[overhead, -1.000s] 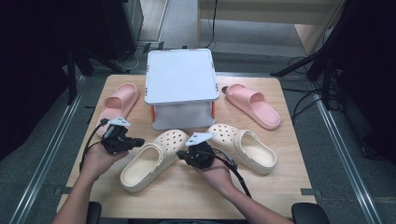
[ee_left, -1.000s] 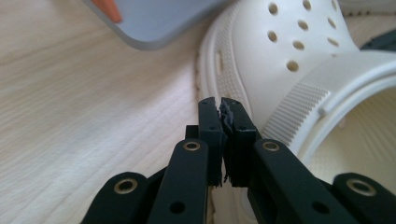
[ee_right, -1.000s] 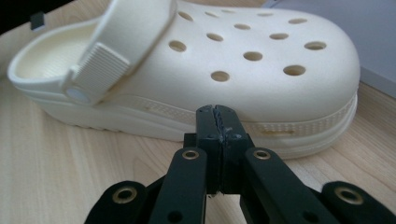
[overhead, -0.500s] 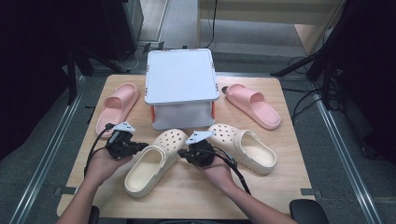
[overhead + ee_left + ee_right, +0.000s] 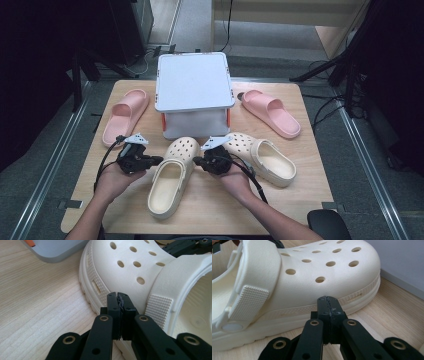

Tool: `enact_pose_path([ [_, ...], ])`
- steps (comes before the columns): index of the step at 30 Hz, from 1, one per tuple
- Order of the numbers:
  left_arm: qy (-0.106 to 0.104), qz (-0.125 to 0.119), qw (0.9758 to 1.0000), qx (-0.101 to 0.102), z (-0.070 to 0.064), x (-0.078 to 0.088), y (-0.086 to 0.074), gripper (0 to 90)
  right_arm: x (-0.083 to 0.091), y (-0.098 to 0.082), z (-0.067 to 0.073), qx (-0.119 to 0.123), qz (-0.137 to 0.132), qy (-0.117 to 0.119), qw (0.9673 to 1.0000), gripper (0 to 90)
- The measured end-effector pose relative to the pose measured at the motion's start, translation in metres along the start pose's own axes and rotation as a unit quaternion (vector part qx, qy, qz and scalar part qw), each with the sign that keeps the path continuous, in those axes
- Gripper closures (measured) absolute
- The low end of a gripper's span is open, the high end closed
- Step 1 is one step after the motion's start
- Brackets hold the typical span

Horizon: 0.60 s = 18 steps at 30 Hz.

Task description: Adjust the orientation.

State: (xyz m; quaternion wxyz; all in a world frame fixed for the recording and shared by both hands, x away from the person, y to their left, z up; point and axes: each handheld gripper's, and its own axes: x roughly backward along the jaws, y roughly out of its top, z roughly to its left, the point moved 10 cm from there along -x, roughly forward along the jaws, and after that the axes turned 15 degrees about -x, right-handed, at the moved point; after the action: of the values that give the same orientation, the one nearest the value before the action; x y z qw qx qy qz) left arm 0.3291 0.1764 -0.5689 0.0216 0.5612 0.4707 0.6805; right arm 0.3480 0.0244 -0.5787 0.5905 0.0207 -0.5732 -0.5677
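Fingers [image 5: 117, 301] of the left gripper [image 5: 154, 160]: clenched together with nothing between them, tips sitting just beside the ribbed sole edge of the near cream clog [image 5: 172, 175]. Fingers [image 5: 328, 305] of the right gripper [image 5: 198, 161]: likewise clenched and gripping nothing, pointing at the opposite flank of the same clog.

Change from a second ago: the left gripper is now lying lower on the bench and closer to the clog's side, having come in from the clog's upper left; the right gripper is staying where it was. The clog is keeping its place and its angle.

Near cream clog: moulded foam, matte, rounded toe pierced with round vent holes, stippled band along the sole, heel strap with a dimpled pad and rivet. It is lying in the middle of the bench [image 5: 300, 190], between the two grippers, toe toward the box.

Second cream clog [image 5: 262, 157]: same make, lying to the right, behind the right gripper.

Box [image 5: 194, 95]: white-grey, square lid with rounded corners, orange clips at the sides, standing at the back centre.

Pink slides: smooth foam, open-toed, one [image 5: 125, 115] left of the box, one [image 5: 272, 112] right of it.

Bench: pale wood-grain top.
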Motion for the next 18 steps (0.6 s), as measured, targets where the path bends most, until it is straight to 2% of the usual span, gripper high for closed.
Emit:
enact_pose_path([
  [5, -0.003, -0.006, 1.0, 0.004, -0.004, -0.001, 0.004, 88.0, 0.0, 0.003, -0.006, -0.009, 0.003, -0.004, 0.9999, 88.5],
  [7, -0.007, -0.006, 0.9999, 0.012, -0.005, -0.001, 0.004, 87.6, -0.001, 0.003, -0.009, -0.013, 0.005, -0.009, 0.9999, 88.6],
  [10, 0.002, -0.003, 0.9999, 0.013, -0.008, -0.002, 0.005, 88.2, -0.002, 0.004, -0.011, -0.015, 0.008, -0.011, 0.9998, 88.8],
  [13, -0.007, -0.005, 0.9998, 0.02, -0.011, -0.003, 0.005, 88.1, -0.003, 0.005, -0.012, -0.014, 0.006, -0.016, 0.9998, 89.3],
  [18, -0.008, -0.013, 0.9997, 0.018, -0.014, -0.002, 0.007, 85.1, -0.004, 0.008, -0.016, -0.018, 0.006, -0.019, 0.9996, 89.3],
])
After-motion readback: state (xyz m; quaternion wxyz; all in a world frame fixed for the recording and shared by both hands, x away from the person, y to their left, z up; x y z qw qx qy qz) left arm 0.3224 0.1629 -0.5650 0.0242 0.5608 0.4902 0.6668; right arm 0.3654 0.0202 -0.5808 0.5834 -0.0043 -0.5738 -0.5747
